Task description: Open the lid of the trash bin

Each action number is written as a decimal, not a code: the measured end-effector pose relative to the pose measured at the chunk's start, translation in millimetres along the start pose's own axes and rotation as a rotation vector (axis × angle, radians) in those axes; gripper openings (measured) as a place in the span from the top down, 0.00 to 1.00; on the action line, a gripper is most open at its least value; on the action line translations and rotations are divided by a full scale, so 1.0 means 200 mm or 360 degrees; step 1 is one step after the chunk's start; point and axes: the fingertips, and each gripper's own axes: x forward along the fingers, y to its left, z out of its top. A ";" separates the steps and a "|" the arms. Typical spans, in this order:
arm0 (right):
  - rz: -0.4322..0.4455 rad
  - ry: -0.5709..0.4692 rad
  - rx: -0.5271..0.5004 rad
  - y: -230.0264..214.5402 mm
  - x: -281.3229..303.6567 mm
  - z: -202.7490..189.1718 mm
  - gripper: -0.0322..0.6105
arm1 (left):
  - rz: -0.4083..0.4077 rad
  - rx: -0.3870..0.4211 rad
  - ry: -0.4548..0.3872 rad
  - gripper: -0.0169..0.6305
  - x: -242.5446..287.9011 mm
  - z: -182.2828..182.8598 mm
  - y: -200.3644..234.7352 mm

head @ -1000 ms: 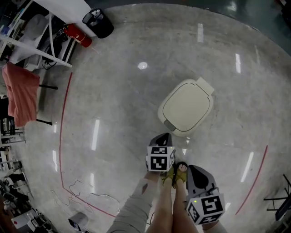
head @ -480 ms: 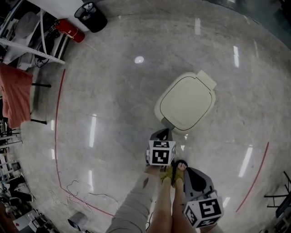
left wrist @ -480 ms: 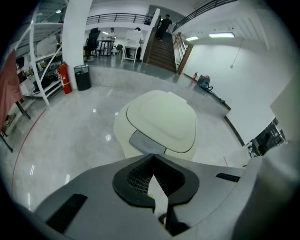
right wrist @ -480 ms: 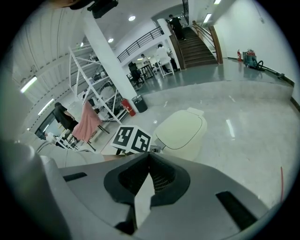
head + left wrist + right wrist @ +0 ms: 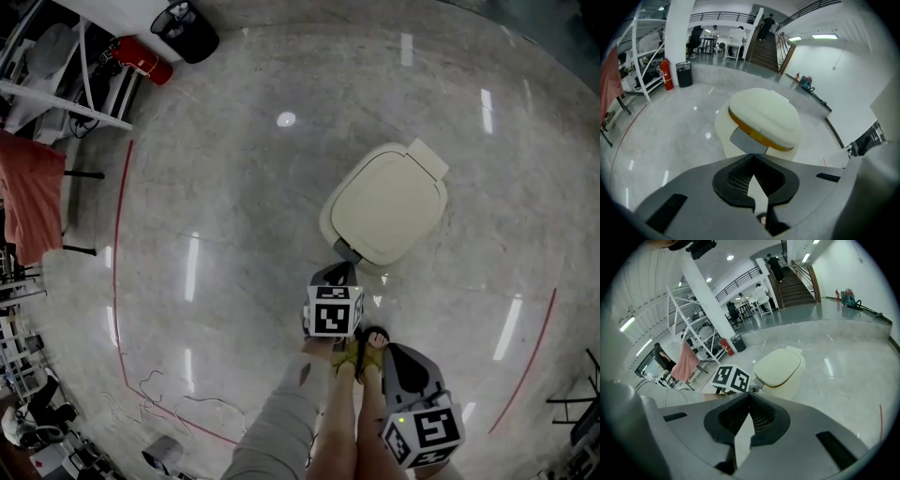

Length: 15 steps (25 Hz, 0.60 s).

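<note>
1. The trash bin (image 5: 384, 208) stands on the floor (image 5: 234, 216) directly ahead of the left hand-held gripper (image 5: 752, 161), near it but not touching. Its cream lid (image 5: 765, 115) lies flat and closed, so the opening has not yet begun.
2. The left hand-held gripper's jaws are drawn together with nothing between them. They aim at the grey tab (image 5: 747, 141) on the bin's near face, just beyond the tips and a little below them.
3. The right hand-held gripper (image 5: 749, 401) is likewise closed and empty. It hangs behind and to the right of the left one. The bin is well ahead of it, and the left one's marker cube (image 5: 731, 378) is ahead on its left.
4. Likely trouble:
   - With the jaws together, the left hand-held gripper cannot pinch the lid's edge. It can only push or hook, and an off-centre push on the tab would probably slide off the smooth plastic.
   - The floor is glossy and the bin looks light. A forward shove could skate the whole bin away instead of lifting the lid, and the right hand-held gripper is too far back to steady it.
   - The hinge (image 5: 427, 157) sits on the side farthest from the left hand-held gripper, so the lid should swing up and away. A lift taken too shallow may let it drop shut again.
</note>
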 end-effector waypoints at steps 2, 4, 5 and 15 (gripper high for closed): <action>0.0002 -0.0003 0.0000 0.00 0.00 0.00 0.95 | -0.0003 -0.0005 0.0005 0.97 0.01 -0.01 0.00; 0.0003 -0.0005 0.0001 0.00 -0.01 -0.01 0.95 | -0.0005 0.0001 0.0008 0.97 0.01 -0.01 0.00; 0.0004 -0.0005 0.0000 0.00 -0.02 -0.01 0.95 | -0.0004 0.0003 0.0005 0.97 0.01 -0.01 0.00; -0.0007 -0.0010 -0.0008 0.02 -0.03 -0.01 0.95 | 0.0009 0.0026 -0.0008 0.97 0.00 0.01 0.01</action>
